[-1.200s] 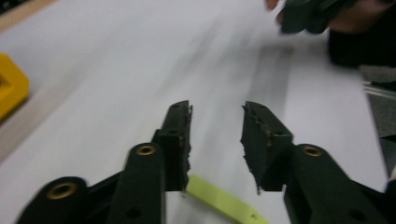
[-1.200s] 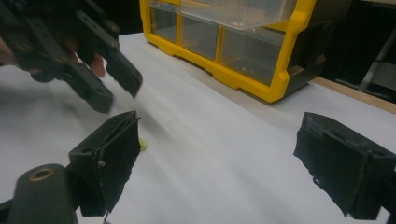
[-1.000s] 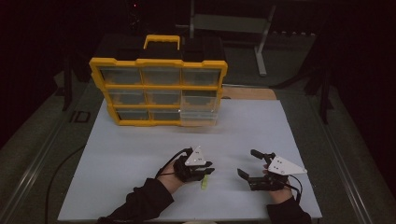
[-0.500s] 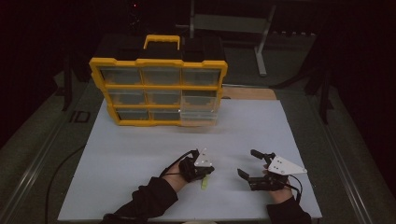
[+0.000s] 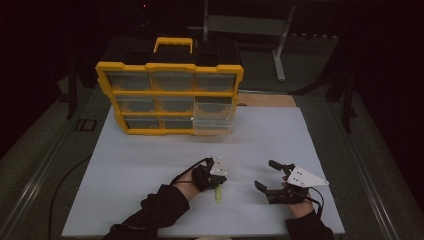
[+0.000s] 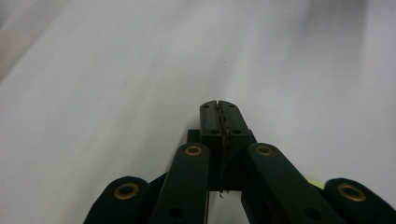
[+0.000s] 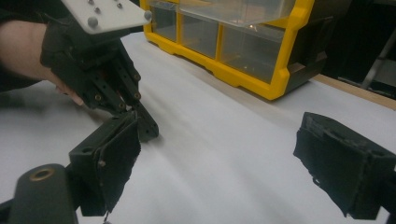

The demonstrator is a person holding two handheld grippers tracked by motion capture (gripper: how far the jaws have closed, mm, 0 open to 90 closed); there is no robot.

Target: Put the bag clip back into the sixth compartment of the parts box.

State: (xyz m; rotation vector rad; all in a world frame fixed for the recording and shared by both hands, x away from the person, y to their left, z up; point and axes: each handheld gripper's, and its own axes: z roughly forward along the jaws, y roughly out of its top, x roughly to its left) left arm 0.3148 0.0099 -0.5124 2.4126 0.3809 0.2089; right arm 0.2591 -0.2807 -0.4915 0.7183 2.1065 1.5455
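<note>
My left gripper is near the front of the white table sheet, tipped down toward it. Its jaws are shut with nothing between them. A small yellow-green piece lies on the sheet just in front of that hand, and its edge peeks past a jaw link. My right gripper rests to the right with its jaws wide open and empty. The right gripper view looks across at the left gripper, whose tips touch or nearly touch the sheet.
A yellow organiser with clear drawers stands upright at the back of the sheet; its side also shows from the right gripper. The lower right drawer sticks out slightly. A wooden board lies behind the sheet's right part.
The left gripper has rolled and tilted a little over the yellow-green piece, staying in nearly the same spot. The right gripper has not moved.
</note>
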